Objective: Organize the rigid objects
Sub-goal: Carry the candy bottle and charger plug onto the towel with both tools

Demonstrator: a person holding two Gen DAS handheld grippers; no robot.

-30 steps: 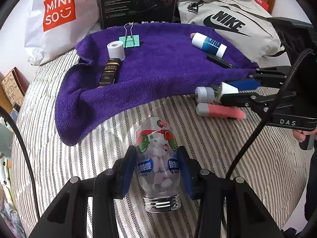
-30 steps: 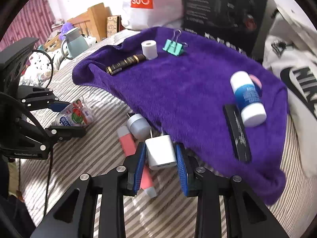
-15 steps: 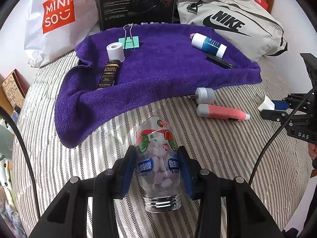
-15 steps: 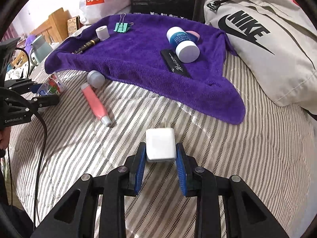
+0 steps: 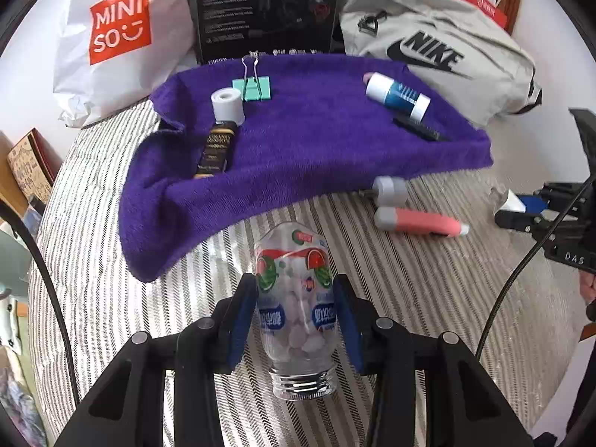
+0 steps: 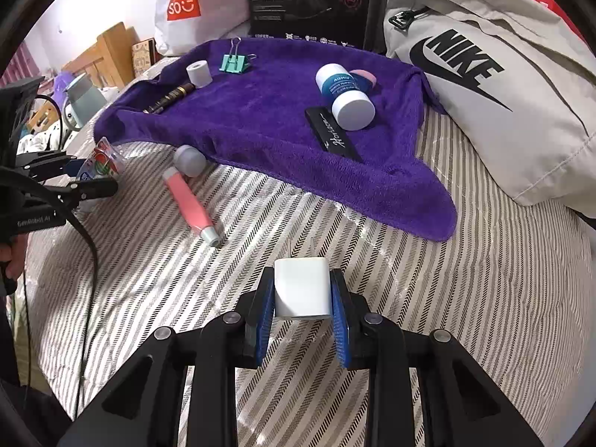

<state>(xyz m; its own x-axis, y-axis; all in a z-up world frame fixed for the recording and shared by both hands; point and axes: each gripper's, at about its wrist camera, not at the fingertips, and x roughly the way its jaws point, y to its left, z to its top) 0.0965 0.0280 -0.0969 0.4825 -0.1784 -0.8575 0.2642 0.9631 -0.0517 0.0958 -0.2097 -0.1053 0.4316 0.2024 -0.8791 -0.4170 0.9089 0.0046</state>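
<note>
My left gripper (image 5: 296,303) is shut on a clear candy bottle (image 5: 294,298) with a watermelon label, held over the striped bed. A white plug charger (image 6: 301,292) sits clamped in my right gripper (image 6: 301,294), prongs pointing away. The purple towel (image 5: 298,149) (image 6: 268,123) carries a white tape roll (image 5: 226,106), a green binder clip (image 5: 253,87), a dark tube (image 5: 216,149), a blue-and-white bottle (image 5: 396,97) and a black bar (image 6: 331,136). A pink tube (image 5: 421,221) (image 6: 190,205) and a grey cap (image 5: 389,188) lie on the bed beside the towel's front edge.
A white Miniso bag (image 5: 111,37), a black box (image 5: 266,7) and a grey Nike bag (image 5: 439,59) line the back. The striped bedcover (image 6: 409,279) stretches in front of the towel. Wooden furniture (image 6: 100,56) and a pale kettle (image 6: 82,98) stand off the bed's left side.
My right gripper lifted the white charger from beside the grey cap and pulled back to the right, away from the towel. The left gripper with the bottle has stayed put.
</note>
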